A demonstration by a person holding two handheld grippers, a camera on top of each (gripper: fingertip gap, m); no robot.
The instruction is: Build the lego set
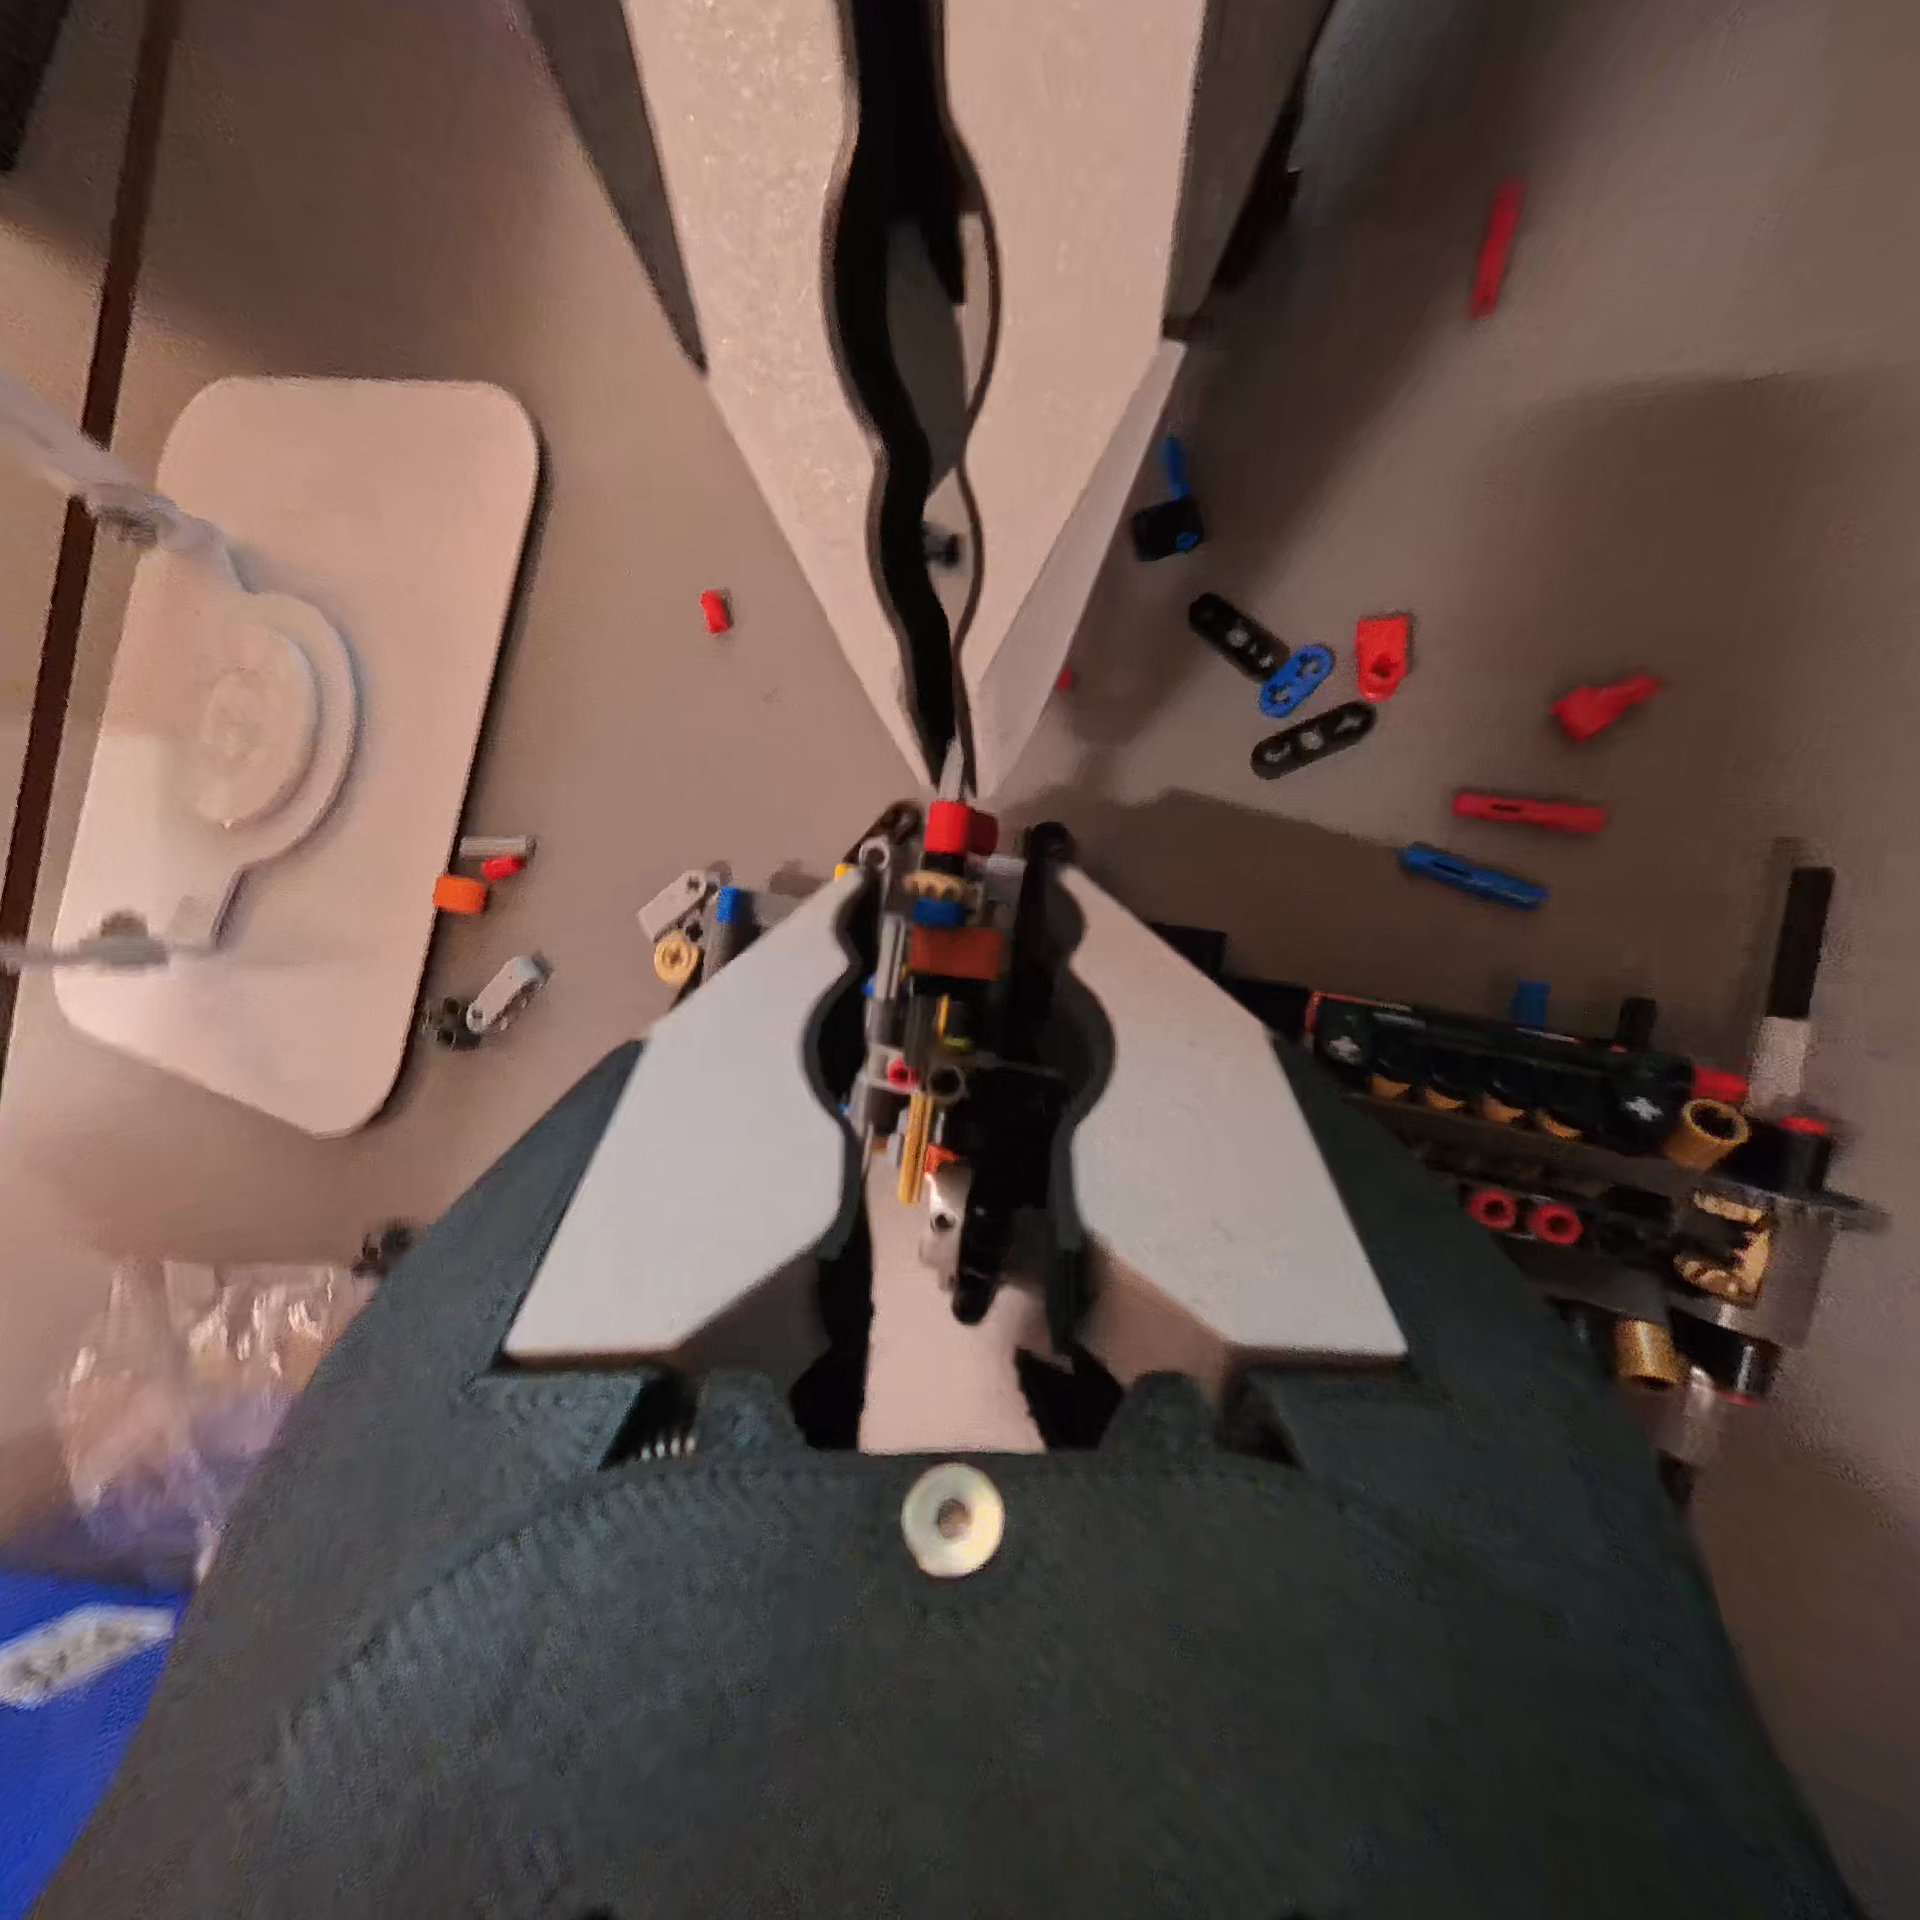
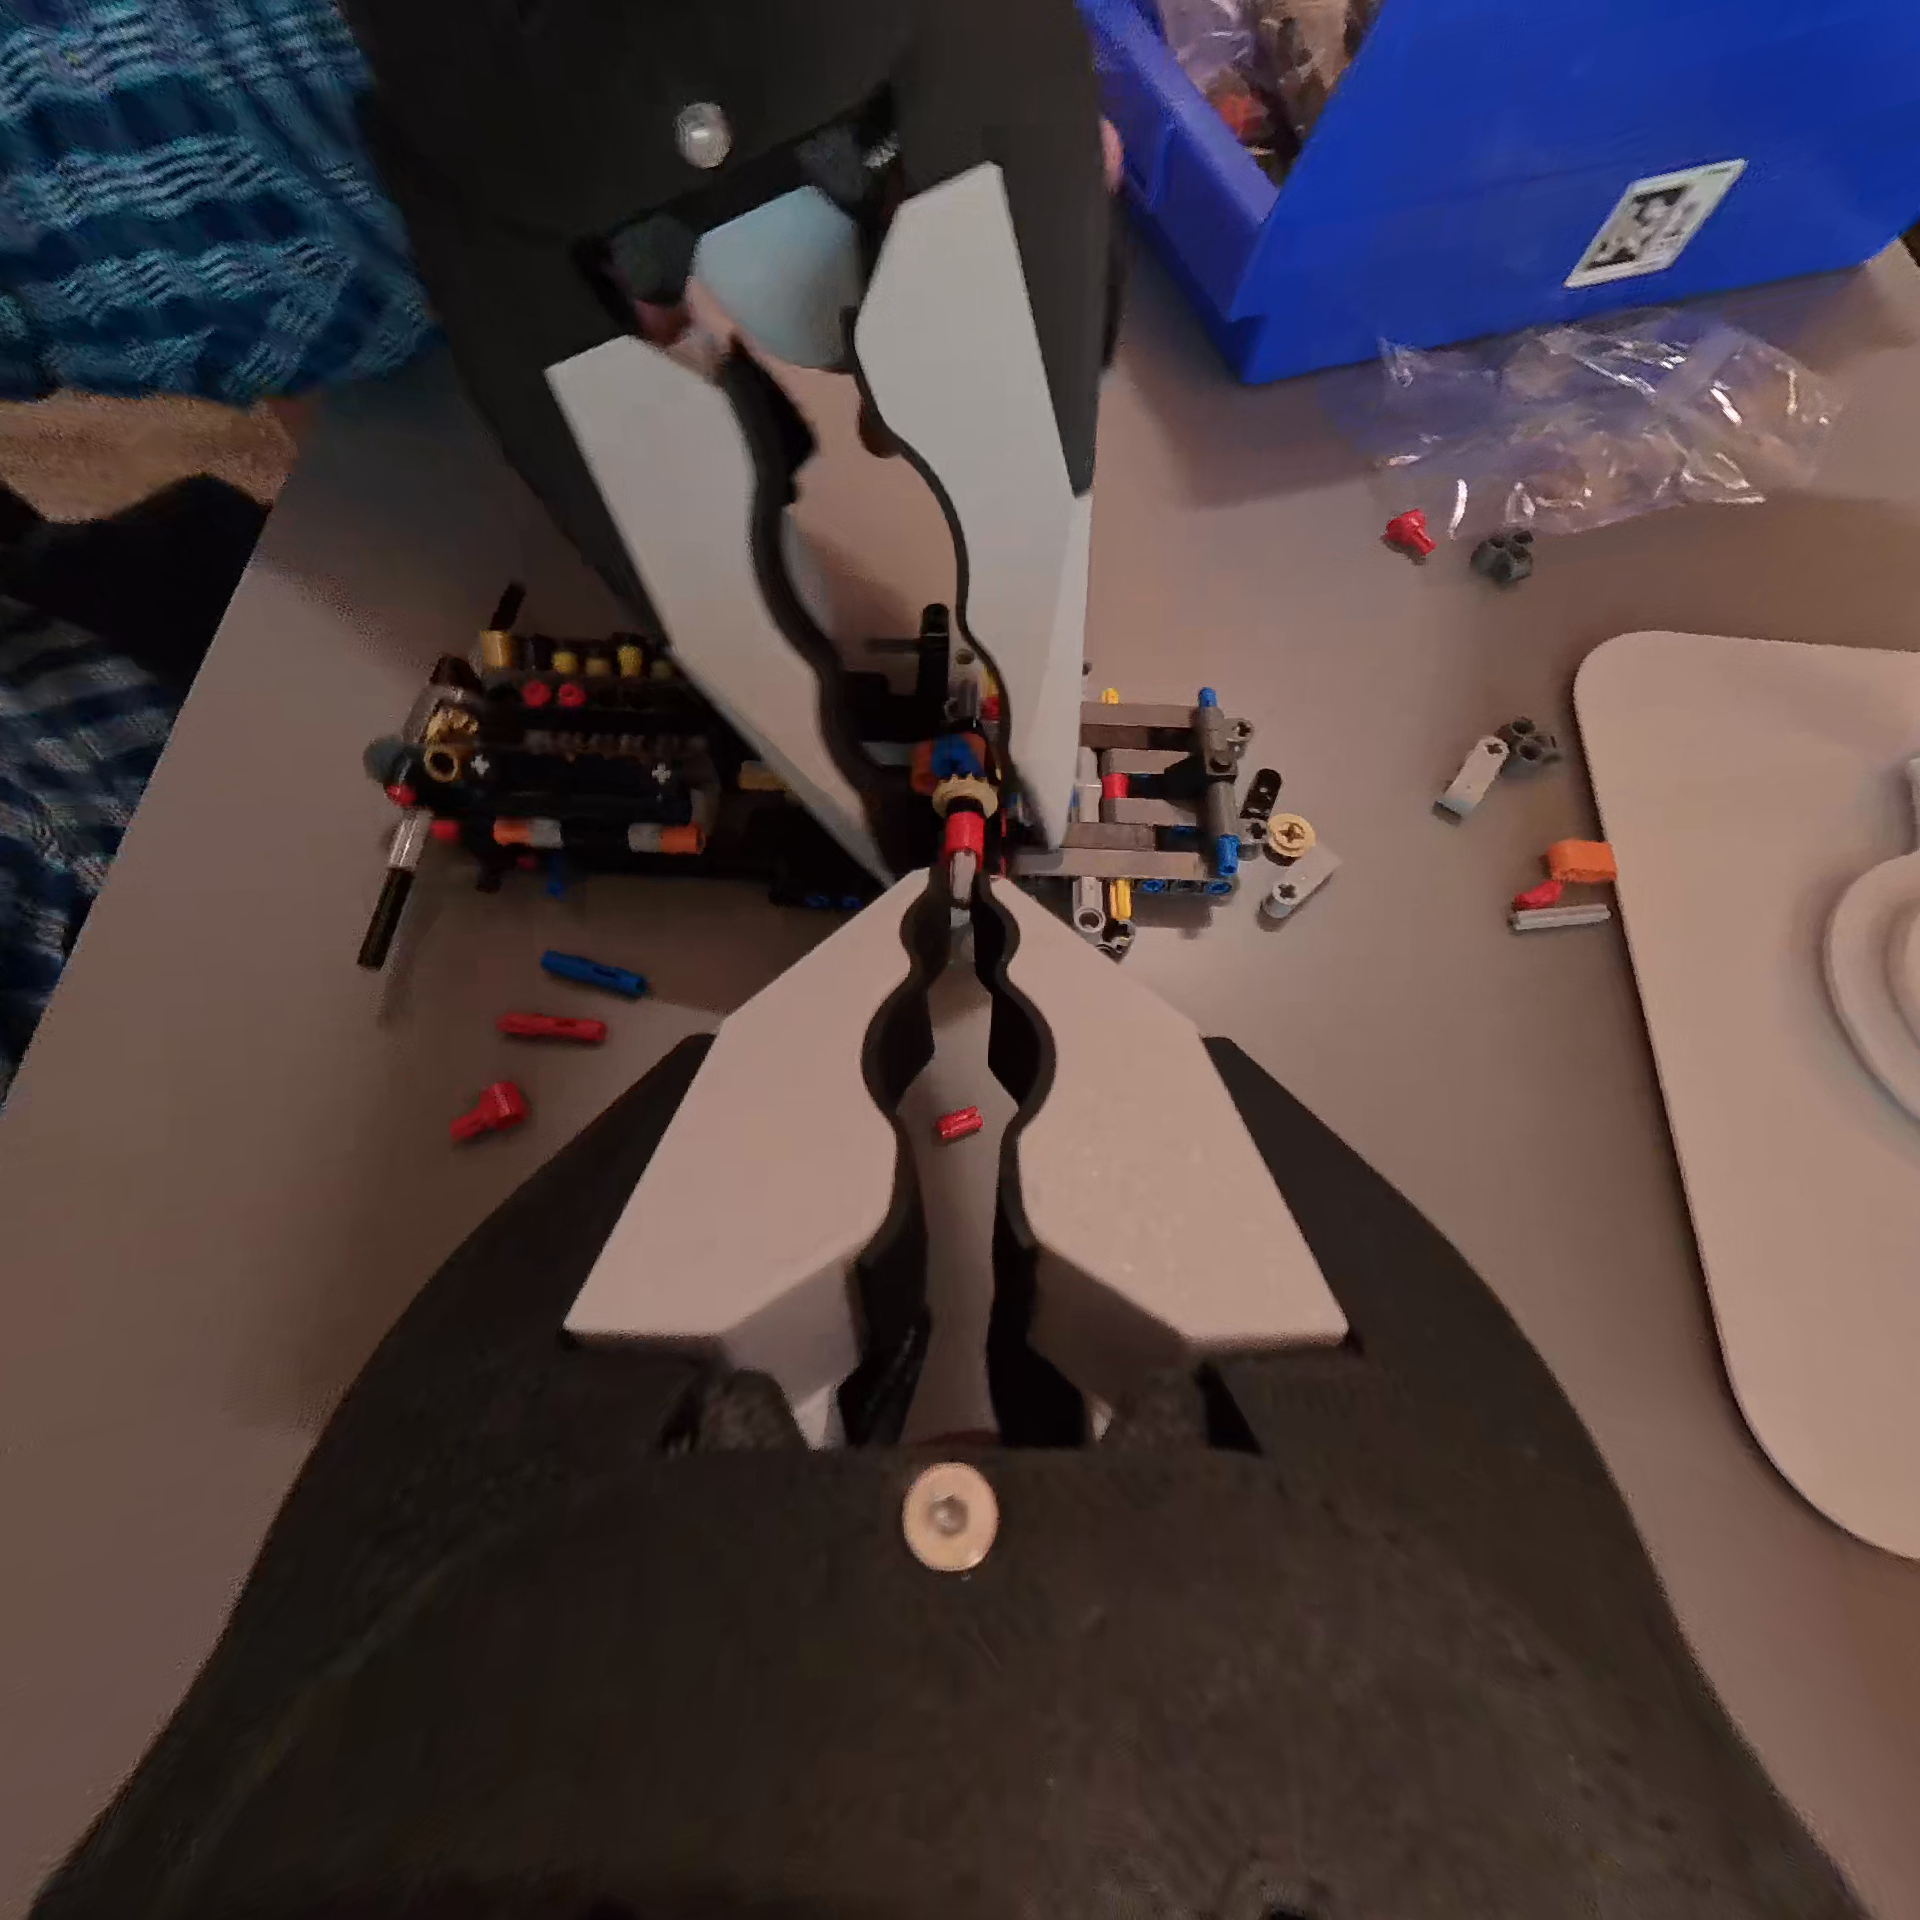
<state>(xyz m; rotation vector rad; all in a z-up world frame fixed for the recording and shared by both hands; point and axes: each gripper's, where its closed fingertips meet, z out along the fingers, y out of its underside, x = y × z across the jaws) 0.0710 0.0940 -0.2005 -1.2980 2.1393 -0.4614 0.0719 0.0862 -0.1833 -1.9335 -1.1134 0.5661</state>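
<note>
My left gripper (image 1: 961, 883) is shut on a small sub-assembly (image 1: 940, 997) of grey, black, yellow and red Technic parts and holds it above the table. A red bush (image 1: 956, 826) sits at its far end. My right gripper (image 2: 958, 883) comes at it head-on and is shut on a short grey axle (image 2: 962, 868) that meets the red bush (image 2: 961, 831). In the right wrist view the left gripper (image 2: 971, 821) reaches down from above. In the left wrist view the right gripper (image 1: 951, 764) comes in from the top.
A large black engine-like build (image 2: 561, 758) and a grey frame build (image 2: 1153, 800) lie just behind the grippers. Loose red, blue and black pins (image 1: 1496, 883) are scattered on the grey table. A blue bin (image 2: 1507, 208), a plastic bag (image 2: 1590, 426) and a white pad (image 2: 1766, 1039) lie to the right. My left and right fingertips are right by each other.
</note>
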